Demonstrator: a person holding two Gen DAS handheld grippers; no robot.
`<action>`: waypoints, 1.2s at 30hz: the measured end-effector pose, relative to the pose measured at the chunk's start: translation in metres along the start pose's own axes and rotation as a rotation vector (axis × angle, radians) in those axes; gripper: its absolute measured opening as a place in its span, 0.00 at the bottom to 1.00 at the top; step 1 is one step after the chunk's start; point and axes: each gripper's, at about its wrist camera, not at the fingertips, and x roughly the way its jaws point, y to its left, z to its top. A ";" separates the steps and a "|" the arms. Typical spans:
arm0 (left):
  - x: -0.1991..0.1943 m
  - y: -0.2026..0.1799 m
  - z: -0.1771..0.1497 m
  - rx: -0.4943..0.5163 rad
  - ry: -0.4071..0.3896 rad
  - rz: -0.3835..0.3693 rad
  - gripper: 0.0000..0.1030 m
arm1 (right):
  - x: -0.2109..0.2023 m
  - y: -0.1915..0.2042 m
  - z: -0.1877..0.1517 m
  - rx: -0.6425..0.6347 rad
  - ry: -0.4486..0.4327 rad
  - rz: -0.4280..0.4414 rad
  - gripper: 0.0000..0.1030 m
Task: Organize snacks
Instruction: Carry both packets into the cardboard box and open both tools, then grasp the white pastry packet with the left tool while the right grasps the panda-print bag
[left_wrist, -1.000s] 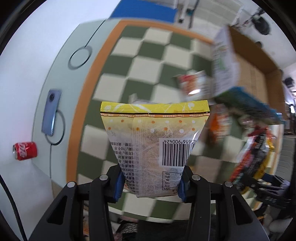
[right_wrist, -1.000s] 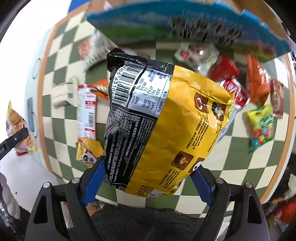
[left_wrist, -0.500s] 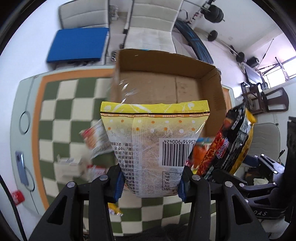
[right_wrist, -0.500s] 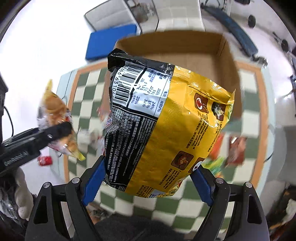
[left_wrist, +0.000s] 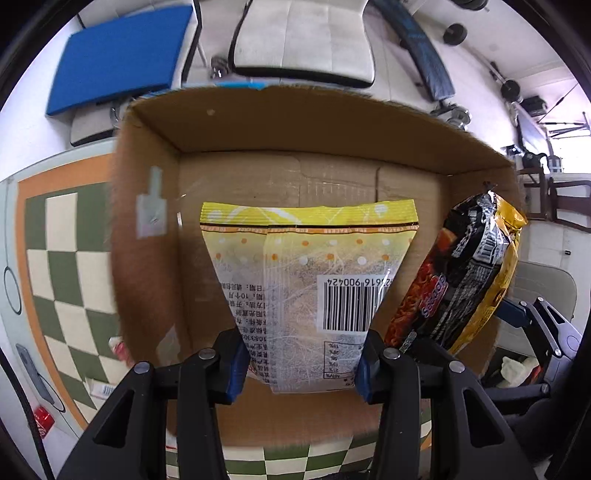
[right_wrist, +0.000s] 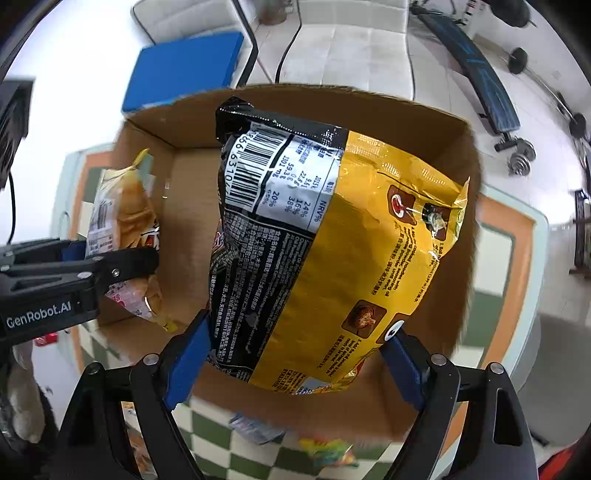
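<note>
My left gripper (left_wrist: 301, 363) is shut on a pale yellow snack packet (left_wrist: 306, 291) with a barcode, held over the open cardboard box (left_wrist: 295, 122). My right gripper (right_wrist: 295, 363) is shut on a large yellow and black noodle bag (right_wrist: 332, 251), also over the box (right_wrist: 184, 110). The noodle bag shows at the right of the left wrist view (left_wrist: 461, 280). The left gripper with its yellow packet (right_wrist: 122, 229) shows at the left of the right wrist view. The box floor that I can see is bare.
The box stands on a green and cream checkered cloth (left_wrist: 62, 258) with an orange border. Loose snack packs (right_wrist: 325, 450) lie on the cloth near the box front. A red can (left_wrist: 42, 419) and a phone (left_wrist: 31, 373) lie at the left edge. Chairs stand behind.
Both grippers have swung from the table with the loose snacks up to the cardboard box and closer to it. Each still holds its pack.
</note>
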 end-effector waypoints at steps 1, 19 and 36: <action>0.006 0.000 0.005 -0.002 0.011 0.000 0.42 | 0.016 -0.003 0.013 -0.020 0.033 -0.012 0.86; 0.023 -0.034 0.027 0.037 0.015 0.068 0.63 | 0.052 -0.029 0.074 -0.013 0.155 -0.003 0.93; -0.103 -0.023 -0.062 0.066 -0.416 0.038 0.78 | -0.038 -0.025 -0.003 0.102 -0.074 0.005 0.95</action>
